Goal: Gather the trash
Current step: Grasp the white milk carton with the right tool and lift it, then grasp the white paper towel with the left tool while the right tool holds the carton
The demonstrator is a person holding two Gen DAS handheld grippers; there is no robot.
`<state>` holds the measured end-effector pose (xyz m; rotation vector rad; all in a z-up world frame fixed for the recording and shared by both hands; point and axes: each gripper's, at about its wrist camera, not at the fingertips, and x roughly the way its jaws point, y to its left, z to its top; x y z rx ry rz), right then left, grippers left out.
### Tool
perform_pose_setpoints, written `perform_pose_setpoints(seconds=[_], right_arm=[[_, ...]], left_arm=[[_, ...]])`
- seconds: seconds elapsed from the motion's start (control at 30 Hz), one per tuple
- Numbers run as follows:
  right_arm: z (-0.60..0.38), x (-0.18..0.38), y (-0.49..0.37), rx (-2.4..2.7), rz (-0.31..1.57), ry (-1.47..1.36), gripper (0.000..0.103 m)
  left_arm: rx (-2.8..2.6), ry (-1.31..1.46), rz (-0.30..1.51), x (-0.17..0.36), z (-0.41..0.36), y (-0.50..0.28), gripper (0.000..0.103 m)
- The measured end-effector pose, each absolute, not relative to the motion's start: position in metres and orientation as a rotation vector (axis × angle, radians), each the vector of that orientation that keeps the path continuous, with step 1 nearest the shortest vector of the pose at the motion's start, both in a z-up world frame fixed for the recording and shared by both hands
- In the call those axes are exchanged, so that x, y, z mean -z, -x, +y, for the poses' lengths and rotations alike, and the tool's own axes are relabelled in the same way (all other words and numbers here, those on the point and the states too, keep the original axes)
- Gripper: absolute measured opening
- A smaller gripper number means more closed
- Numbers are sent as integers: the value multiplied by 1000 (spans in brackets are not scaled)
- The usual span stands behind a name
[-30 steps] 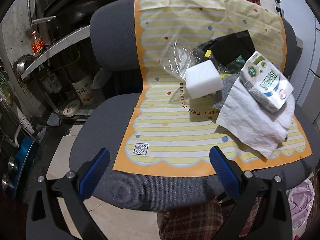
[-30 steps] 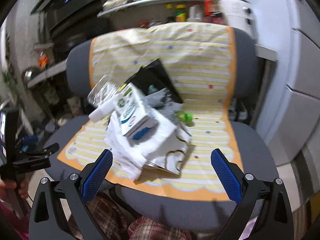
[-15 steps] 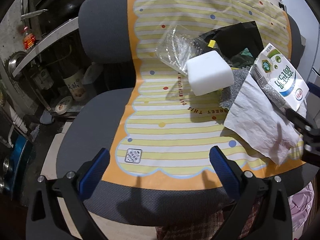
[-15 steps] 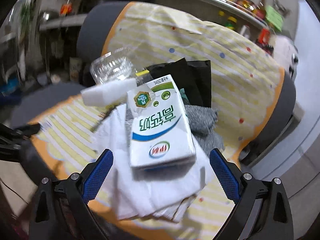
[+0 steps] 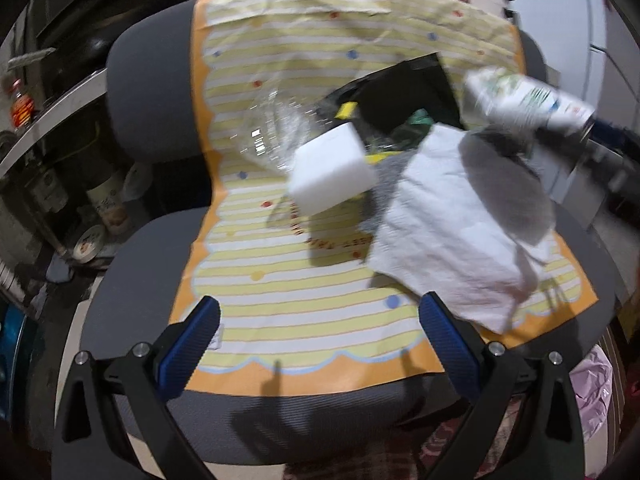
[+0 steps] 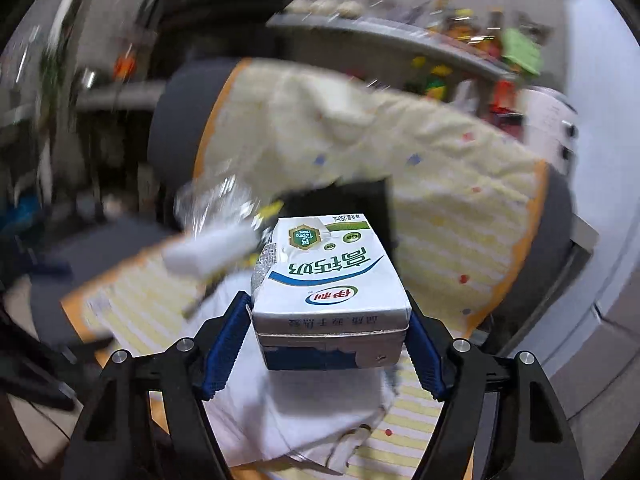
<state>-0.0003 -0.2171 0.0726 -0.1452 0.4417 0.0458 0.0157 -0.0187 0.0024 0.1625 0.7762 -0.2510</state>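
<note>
A white and green milk carton [image 6: 328, 280] lies between the blue pads of my right gripper [image 6: 327, 306]. The jaws are closing and both pads touch the carton's sides. In the left wrist view the carton [image 5: 524, 100] hangs blurred above a crumpled white paper towel [image 5: 460, 232] and casts a shadow on it. A white foam block [image 5: 332, 172], a clear plastic container [image 5: 276, 128] and a black bag [image 5: 404, 92] lie on the yellow striped mat [image 5: 280, 272]. My left gripper [image 5: 320, 302] is open over the mat's front edge with nothing between its fingers.
The mat covers a grey office chair [image 5: 152, 88]. A grey cloth [image 5: 388, 172] lies under the foam block and towel. A pink plastic bag [image 5: 592, 388] sits low at the right. Shelves with bottles and jars stand to the left and behind the chair.
My right gripper has moved up to the milk carton, closed on its sides and raised it off the paper towel. My left gripper has shifted sideways along the chair's front.
</note>
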Motion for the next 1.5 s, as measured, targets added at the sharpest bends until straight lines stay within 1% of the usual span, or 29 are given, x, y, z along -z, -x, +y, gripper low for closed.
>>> perform_pose_setpoints(seconds=[0.1,0.2,0.27,0.3,0.43,0.53,0.6,0.67,0.7,0.73,0.77,0.8,0.83,0.87,1.0,1.13,1.2,1.23,1.27,1.4,1.43,1.47,1.5], right_arm=[[-245,-85,28,2,408,66,72],[-273,-83,56,57,420,4,72],[-289,-75,72,103,444,-24,72],[-294,-73,76,118,451,-35,72],[-322,-57,97,160,480,-121,72],[-332,-47,103,166,492,-152,72],[-338,-42,106,165,495,-164,72],[-343,-39,106,166,496,-176,72],[-345,-37,107,167,496,-181,72],[-348,-36,108,168,495,-185,72],[-349,-35,109,169,494,-188,72],[-351,-35,110,170,492,-190,72],[-352,-34,110,172,488,-193,72],[-353,-34,111,172,489,-196,72],[-358,-31,117,176,490,-224,72],[-356,-29,123,182,493,-220,72],[-355,-29,124,182,498,-222,72],[-354,-28,125,185,501,-222,72],[-354,-28,126,185,503,-223,72],[-352,-28,129,189,508,-215,72],[-352,-28,129,191,510,-212,72],[-351,-28,129,192,511,-212,72],[-351,-27,129,192,512,-213,72]], left_arm=[[310,-161,760,-5,-35,-12,96],[371,-154,743,-6,-55,-12,96],[430,-154,734,-7,-71,-12,89],[456,-160,732,-7,-79,-11,87],[531,-218,741,4,-111,-12,86],[505,-227,775,19,-118,-27,86],[501,-213,812,28,-118,-35,81],[522,-197,829,31,-118,-39,64],[528,-194,824,30,-119,-39,59],[534,-192,814,28,-120,-39,50],[543,-192,797,23,-120,-38,36],[548,-193,784,20,-118,-39,26],[551,-194,764,14,-116,-38,7],[552,-190,743,6,-114,-38,4],[548,-196,710,-13,-111,-32,4],[545,-184,714,-11,-105,-29,5],[509,-190,750,-3,-107,-32,43],[492,-184,761,2,-106,-35,75],[481,-176,756,6,-105,-36,80],[448,-160,810,29,-98,-46,79],[448,-158,819,32,-97,-47,76],[451,-154,830,35,-95,-49,69],[456,-147,838,37,-94,-51,64]])
